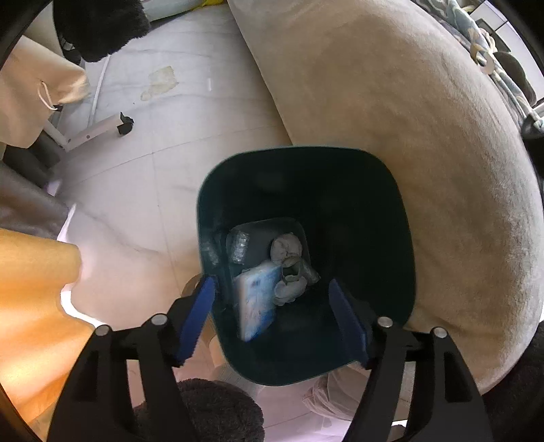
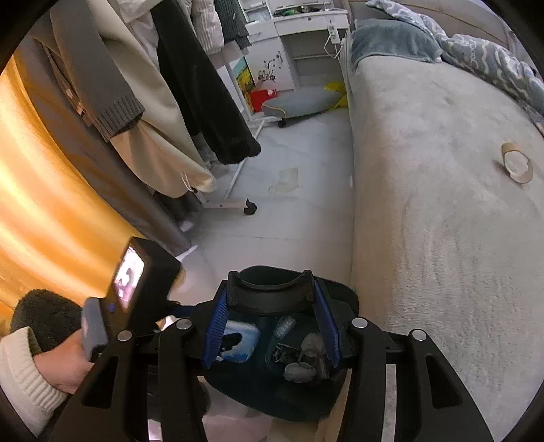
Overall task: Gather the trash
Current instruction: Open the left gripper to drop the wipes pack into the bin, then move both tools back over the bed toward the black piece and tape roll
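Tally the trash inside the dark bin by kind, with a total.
Flat white-and-blue packet: 1
Crumpled grey paper wads: 2
Clear crinkled plastic wrappers: 2
Total: 5, all at the bottom of the dark teal plastic bin.

From the left wrist we look almost straight down, close over the open mouth of the dark bin [image 1: 306, 238], which fills the middle of the view, with the pale floor [image 1: 142, 190] to its left and the bed's beige side [image 1: 425, 170] curving round its right. From the right wrist we look forward and less steeply, along the floor [image 2: 299, 210] toward the clothes rack [image 2: 234, 176] and white desk [image 2: 306, 27], the bed [image 2: 442, 204] on our right. Both views share the bin [image 2: 340, 295], floor and bed; here the bin sits low and near.
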The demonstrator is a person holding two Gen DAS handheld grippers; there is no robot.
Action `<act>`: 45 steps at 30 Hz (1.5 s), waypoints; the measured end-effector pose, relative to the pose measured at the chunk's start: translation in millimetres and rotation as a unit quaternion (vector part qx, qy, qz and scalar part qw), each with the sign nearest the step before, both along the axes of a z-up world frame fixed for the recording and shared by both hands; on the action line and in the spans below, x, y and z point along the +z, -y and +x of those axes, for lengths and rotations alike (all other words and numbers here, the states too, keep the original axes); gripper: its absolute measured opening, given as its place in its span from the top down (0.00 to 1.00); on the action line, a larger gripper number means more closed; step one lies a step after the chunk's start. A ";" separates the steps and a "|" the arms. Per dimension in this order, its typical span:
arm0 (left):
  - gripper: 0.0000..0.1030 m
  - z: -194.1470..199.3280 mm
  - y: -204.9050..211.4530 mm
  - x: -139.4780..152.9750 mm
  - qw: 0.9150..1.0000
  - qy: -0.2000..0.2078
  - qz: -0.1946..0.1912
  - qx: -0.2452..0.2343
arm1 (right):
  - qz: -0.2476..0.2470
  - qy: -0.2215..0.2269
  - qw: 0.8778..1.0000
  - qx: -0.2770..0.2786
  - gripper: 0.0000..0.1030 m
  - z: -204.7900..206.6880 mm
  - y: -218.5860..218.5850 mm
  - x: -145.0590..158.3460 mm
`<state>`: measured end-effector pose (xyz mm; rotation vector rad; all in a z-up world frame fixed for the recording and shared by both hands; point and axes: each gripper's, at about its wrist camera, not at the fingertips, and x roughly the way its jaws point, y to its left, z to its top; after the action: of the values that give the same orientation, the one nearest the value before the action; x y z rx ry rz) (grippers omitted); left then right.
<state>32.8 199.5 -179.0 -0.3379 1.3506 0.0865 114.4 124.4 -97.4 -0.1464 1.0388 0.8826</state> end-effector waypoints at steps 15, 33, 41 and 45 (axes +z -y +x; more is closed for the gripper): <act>0.26 -17.2 -36.2 54.1 0.992 0.113 0.009 0.053 | -0.062 -0.040 0.997 0.009 0.52 1.9 -21.5 -50.1; 0.26 -22.5 -27.9 107.1 0.974 0.219 0.035 0.038 | -0.171 -0.073 0.980 0.076 0.52 -25.5 -50.4 -123.2; 0.28 -30.3 -26.4 139.2 0.959 0.280 0.026 0.039 | -0.186 -0.079 0.976 0.076 0.51 -27.9 -47.7 -133.8; 0.28 -30.6 -29.6 151.6 0.953 0.301 0.014 0.041 | -0.181 -0.069 0.979 0.064 0.34 -26.4 -41.7 -128.6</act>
<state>2.2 229.1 -27.5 -0.3602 0.7305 0.0637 88.0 166.1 -226.0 -0.4683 1.3270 0.8207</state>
